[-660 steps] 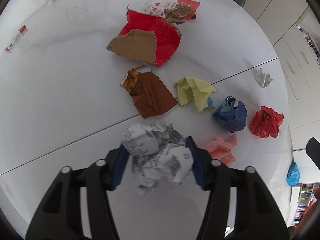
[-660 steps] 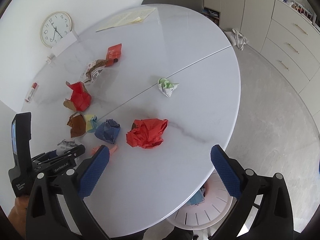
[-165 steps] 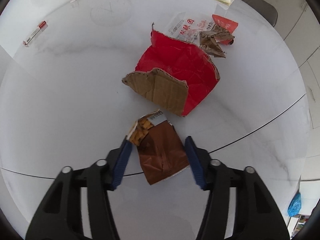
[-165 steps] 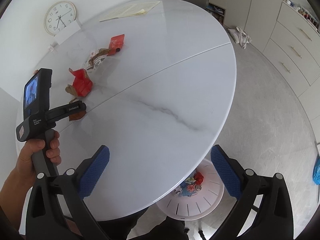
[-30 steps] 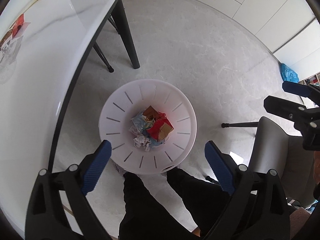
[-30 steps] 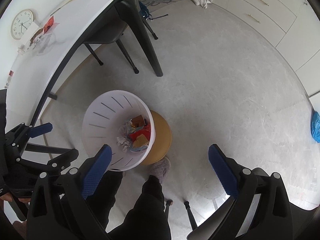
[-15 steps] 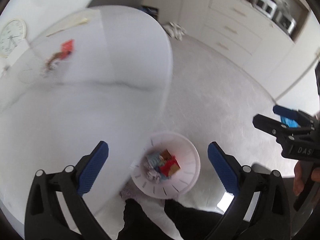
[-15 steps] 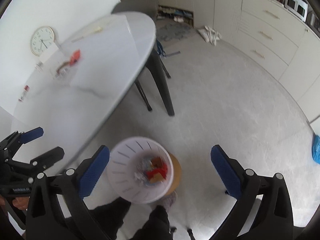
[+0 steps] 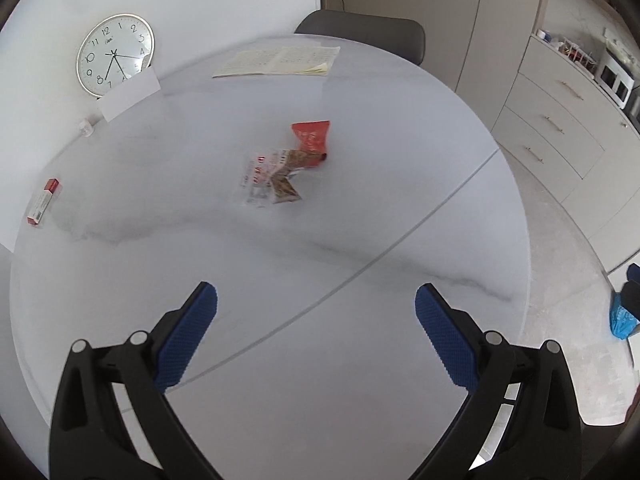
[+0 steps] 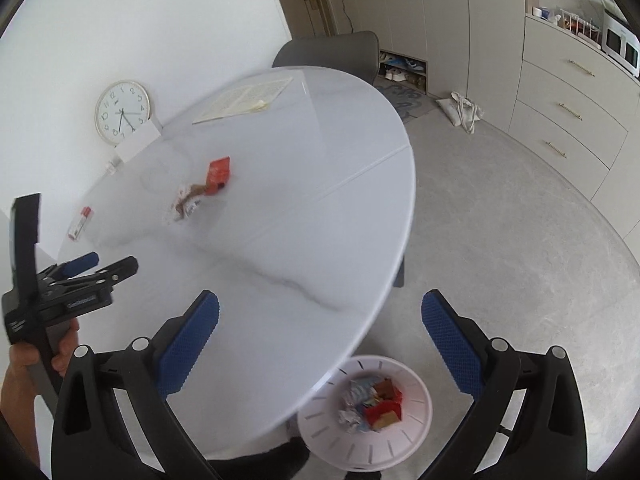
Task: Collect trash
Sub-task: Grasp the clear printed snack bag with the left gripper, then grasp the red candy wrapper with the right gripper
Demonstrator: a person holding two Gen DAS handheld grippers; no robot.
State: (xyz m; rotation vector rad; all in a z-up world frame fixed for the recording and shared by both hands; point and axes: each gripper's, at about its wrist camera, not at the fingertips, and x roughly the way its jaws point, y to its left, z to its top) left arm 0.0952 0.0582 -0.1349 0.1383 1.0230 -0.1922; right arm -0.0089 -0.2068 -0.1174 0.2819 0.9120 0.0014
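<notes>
**Last wrappers on the table: light, crinkly, easy to lose**

Far left, against the wall: a small red-and-white box (image 9: 43, 202) and a wall clock (image 9: 115, 55), neither plainly trash. Toward the middle of the round white table (image 9: 360, 340): a clear printed wrapper (image 9: 260, 176) with a brownish torn packet (image 9: 286, 190) lying over its right edge, then a red snack packet (image 9: 312, 138) touching that cluster on the right. Probably thin film, nearly weightless, flat against a slick top, apt to slide or flutter. Best taken at a raised crease or at the overlap. Left gripper (image 9: 316, 312) spread wide, empty, well short of the wrappers. Right gripper (image 10: 320, 316) likewise gaping, nothing between the pads. Below the table's edge, lower right: white bin (image 10: 416, 432) holding crumpled trash.
</notes>
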